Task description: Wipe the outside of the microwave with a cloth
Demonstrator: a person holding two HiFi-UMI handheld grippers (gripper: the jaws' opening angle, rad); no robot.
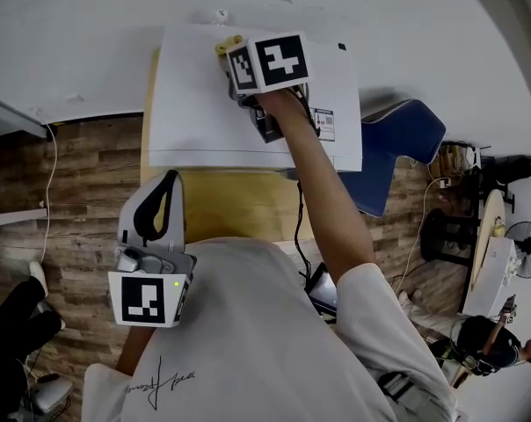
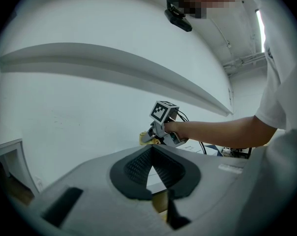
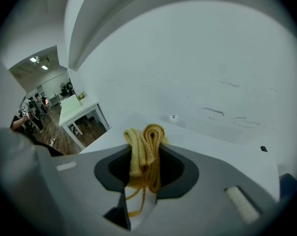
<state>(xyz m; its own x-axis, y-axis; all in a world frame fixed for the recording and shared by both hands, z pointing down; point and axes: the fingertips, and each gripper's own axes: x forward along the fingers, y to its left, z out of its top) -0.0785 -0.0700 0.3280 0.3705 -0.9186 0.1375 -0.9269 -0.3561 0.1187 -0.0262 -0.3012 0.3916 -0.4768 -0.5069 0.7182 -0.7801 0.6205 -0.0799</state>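
— Where's the cloth [image 3: 146,151]?
— Bunched and yellow, clamped in the right claw [image 3: 146,137] over the microwave [image 1: 195,104] top, by its far edge, upper centre of the head view.
— Which way next?
— Probably down-frame, where the bare top lies. The left claw [image 2: 151,149], pinched together and empty, hangs lower left, well apart.

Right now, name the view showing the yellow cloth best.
Right gripper view: the cloth is close, centred, pinched in the right gripper's fingers. Head view shows one corner; left gripper view, a distant speck.

White wall [image 1: 72,25], wood-plank floor [image 1: 72,178]
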